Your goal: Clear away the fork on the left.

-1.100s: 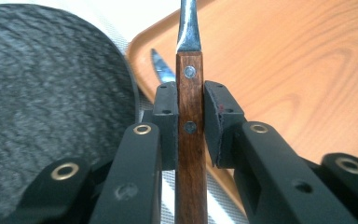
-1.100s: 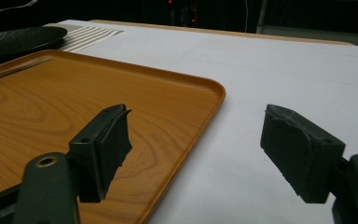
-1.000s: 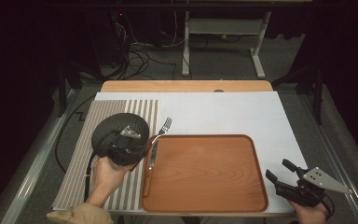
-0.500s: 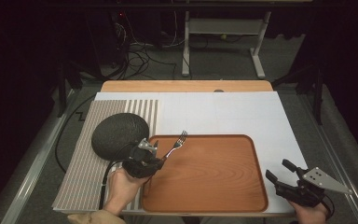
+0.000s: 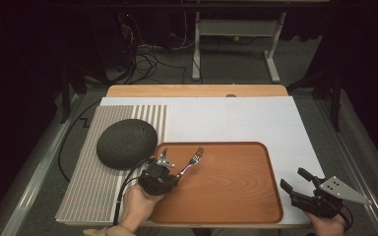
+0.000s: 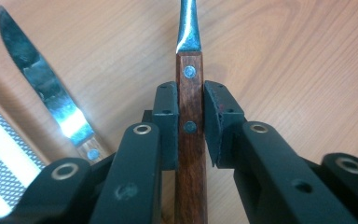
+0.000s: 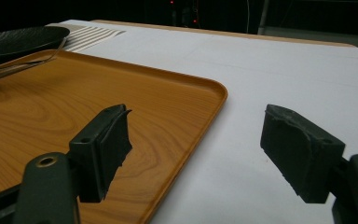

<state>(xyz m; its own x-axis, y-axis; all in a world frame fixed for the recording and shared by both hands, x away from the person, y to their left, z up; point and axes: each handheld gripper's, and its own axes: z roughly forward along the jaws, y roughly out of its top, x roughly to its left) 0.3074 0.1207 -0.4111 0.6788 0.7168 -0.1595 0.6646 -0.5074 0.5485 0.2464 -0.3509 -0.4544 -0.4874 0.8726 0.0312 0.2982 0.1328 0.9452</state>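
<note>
Risk sits nearest the person, at the left tool (image 5: 170, 172), which hangs over the tray's (image 5: 236, 206) near-left corner and is clenched on the fork's (image 5: 193, 160) wooden handle. In the left gripper view the pads pinch that narrow handle (image 6: 189, 126) from both sides, close to where wood meets metal, so the fork could swivel in the grip or slide out and clatter onto the tray. A knife (image 6: 46, 88) lies on the tray just to one side of the held handle; I judge a careless lowering could knock it or lay the fork across it. The right tool (image 5: 302, 189), off the tray's right edge above the white counter (image 5: 256, 118), stands released with nothing between its pads, so it offers no support if the fork slips. Beyond the tray's left rim the dark plate (image 5: 126, 143) rests on a striped mat (image 5: 86, 191); a wide swing could strike it. No brand, label or writing can be read anywhere.
</note>
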